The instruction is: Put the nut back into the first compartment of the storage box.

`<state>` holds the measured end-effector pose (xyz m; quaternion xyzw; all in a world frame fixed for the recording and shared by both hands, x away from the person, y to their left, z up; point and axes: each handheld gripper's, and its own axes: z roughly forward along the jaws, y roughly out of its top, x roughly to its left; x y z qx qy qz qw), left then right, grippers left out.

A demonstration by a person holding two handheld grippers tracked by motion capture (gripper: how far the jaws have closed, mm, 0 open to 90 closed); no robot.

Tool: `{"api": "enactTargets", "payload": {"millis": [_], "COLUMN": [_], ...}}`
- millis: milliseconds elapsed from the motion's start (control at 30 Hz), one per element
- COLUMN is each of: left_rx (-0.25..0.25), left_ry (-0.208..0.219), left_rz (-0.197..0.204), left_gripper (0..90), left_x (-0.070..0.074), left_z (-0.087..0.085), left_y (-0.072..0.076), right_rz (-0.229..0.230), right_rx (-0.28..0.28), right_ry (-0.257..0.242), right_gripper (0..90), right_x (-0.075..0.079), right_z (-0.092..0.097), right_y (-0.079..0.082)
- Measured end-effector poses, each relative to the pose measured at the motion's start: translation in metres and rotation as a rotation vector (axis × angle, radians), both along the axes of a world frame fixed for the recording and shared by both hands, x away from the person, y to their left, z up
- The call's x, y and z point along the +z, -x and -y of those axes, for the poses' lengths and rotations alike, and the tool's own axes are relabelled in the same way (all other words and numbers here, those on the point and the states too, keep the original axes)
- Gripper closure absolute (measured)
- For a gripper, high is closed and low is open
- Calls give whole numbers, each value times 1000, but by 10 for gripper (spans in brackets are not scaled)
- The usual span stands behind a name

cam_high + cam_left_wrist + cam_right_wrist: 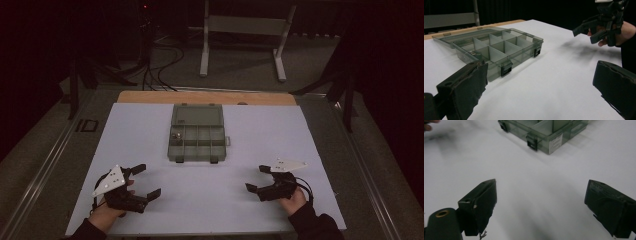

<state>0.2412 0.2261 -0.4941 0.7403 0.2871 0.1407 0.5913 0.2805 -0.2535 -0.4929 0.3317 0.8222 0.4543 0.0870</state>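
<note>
While both claws, left claw and right claw, gaped empty, the smoky translucent plastic compartment box looked light, rigid, slippery; I'd grab its front latches.

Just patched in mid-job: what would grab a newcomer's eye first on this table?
The translucent grey-green plastic compartment box lies open at the middle of the white table sheet, its lid folded back flat and a small metal part in one left compartment. Nearer the person, the black left gripper and black right gripper flank it, jaws wide apart, holding nothing.

clear smoky plastic organizer box on matt white sheet, wood table edge.
</note>
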Motion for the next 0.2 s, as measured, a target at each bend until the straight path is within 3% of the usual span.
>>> {"api": "enactTargets", "payload": {"millis": [100,200], "left_rx": [-1,-2], "left_ry": [-1,-2], "left_rz": [0,0], "left_gripper": [4,4], "left_x": [0,0], "left_z": [0,1], "left_y": [0,0], "right_rz": [20,23], "right_rx": [11,12], "right_ry": [40,36], "right_gripper": [109,109], "right_x": [-6,-6], "right_z": [3,3], "right_y": [2,1]}}
